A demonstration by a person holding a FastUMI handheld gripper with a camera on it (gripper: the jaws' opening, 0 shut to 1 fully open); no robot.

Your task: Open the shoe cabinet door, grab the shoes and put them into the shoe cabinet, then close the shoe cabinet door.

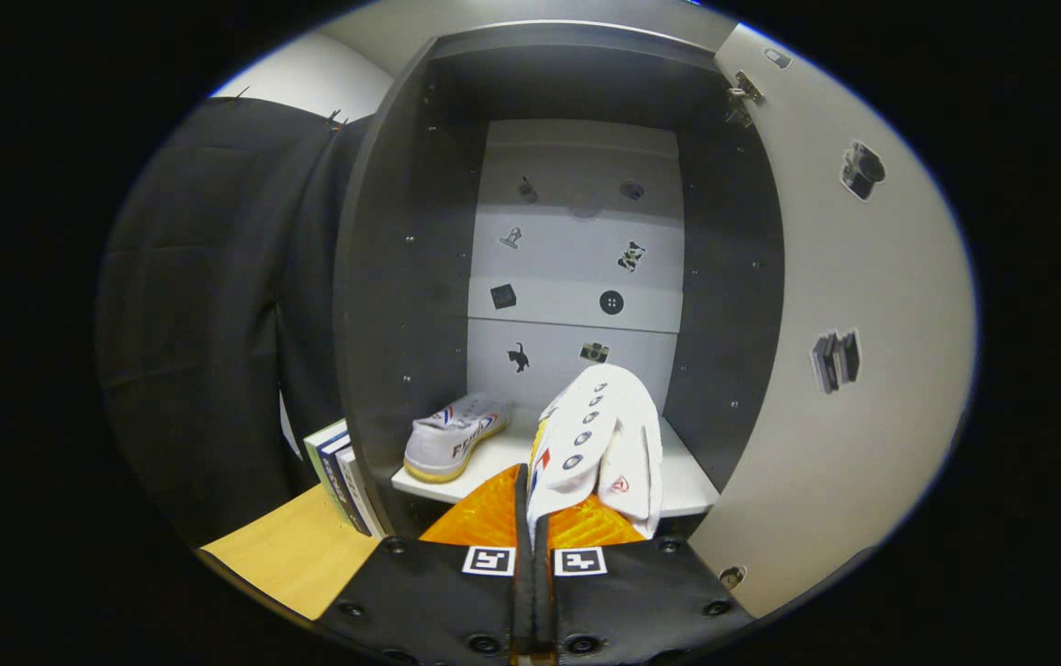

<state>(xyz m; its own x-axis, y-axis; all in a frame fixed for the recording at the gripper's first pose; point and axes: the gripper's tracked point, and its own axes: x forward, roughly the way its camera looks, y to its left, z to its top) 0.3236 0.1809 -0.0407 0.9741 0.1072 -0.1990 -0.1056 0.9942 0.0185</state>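
Note:
The shoe cabinet (400, 277) stands open just ahead, with dark side walls and a pale back panel dotted with small stickers. Its door (845, 370) is swung wide on the right. One white sneaker (451, 437) with a yellowish sole rests on the white shelf (687, 486), on the left, heel towards me. My gripper (535, 504) is shut on a second white sneaker (599, 435), pinching its upper edge. That shoe hangs between and just beyond the fingers, over the shelf's front right part.
Several books (340, 476) stand upright against the cabinet's left outer wall on a tan wooden surface (294, 555). Black cloth (206, 305) hangs to the left. A hinge (743, 92) shows at the door's top.

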